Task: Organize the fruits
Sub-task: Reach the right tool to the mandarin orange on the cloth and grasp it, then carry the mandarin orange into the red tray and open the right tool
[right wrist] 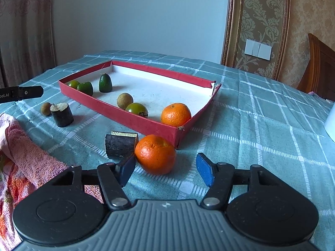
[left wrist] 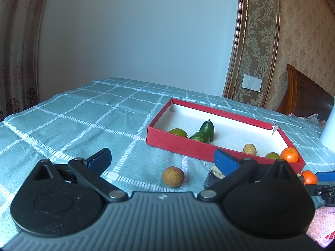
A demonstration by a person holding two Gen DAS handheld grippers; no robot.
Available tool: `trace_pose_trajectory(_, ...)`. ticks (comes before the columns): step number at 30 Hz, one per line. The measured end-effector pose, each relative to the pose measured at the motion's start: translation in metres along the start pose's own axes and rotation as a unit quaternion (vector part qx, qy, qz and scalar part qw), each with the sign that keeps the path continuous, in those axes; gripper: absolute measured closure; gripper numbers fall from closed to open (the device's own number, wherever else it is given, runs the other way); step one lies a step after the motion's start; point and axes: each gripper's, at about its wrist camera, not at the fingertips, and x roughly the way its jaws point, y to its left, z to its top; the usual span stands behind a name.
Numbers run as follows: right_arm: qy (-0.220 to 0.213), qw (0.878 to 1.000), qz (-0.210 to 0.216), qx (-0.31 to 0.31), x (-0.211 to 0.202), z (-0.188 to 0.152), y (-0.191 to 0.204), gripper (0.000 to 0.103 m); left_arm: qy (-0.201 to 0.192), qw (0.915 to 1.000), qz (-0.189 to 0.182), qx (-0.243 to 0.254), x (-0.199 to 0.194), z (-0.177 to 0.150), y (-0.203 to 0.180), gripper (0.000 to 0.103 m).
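Both handheld grippers hover low over a teal checked tablecloth (right wrist: 261, 125), each with its tongs spread wide and holding nothing. From the right wrist view, the right gripper (right wrist: 166, 170) faces a loose orange (right wrist: 155, 154) that sits on the cloth between its blue pads, closer to the left pad and touching neither. At the orange's 9 o'clock, touching it, lies a dark cut stalk piece (right wrist: 120, 146). Just beyond, at 12 o'clock, stands the shallow red tray (right wrist: 117, 109) with a white floor. Inside it rest a second orange (right wrist: 175, 114) in the near corner, a green-brown round fruit (right wrist: 137, 109), a tan longan (right wrist: 125, 101) and three green fruits toward the far left end (right wrist: 105, 83). Outside the tray at 9 o'clock stand another dark stalk piece (right wrist: 62, 114) and a small longan (right wrist: 46, 108) just beside it. A pink towel (right wrist: 23, 152) lies at 8 o'clock. In the left wrist view, the left gripper (left wrist: 162, 160) opens toward that longan (left wrist: 173, 176) on the cloth.
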Motion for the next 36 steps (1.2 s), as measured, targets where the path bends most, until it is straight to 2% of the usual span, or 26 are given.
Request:
trace_pose_trajectory(9,0.014,0.999,0.027,0.019,0.015,0.001,-0.003,0.052,-0.001,1.0000,0.000,0.000,0.000,0.001,0.000,0.000)
trace_pose_trajectory(21,0.020,0.999,0.025,0.015,0.021,0.004,0.001,0.052,0.000,1.0000,-0.001,0.000,0.000,0.000,0.000,0.000)
trace_pose_trajectory(23,0.019,0.999,0.025,0.013,0.021,0.004,0.002,0.055,0.000,1.0000,-0.002,0.000,0.000,0.000,0.000,0.000)
trace_pose_trajectory(24,0.018,0.999,0.028,0.014,0.021,0.004,0.002,0.060,0.000,1.0000,-0.002,0.000,0.000,0.000,0.000,0.000)
trace_pose_trajectory(36,0.009,1.000,0.020,0.019,0.016,0.002,0.003,0.061,0.000,1.0000,-0.002,-0.002,0.000,0.000,0.000,0.000)
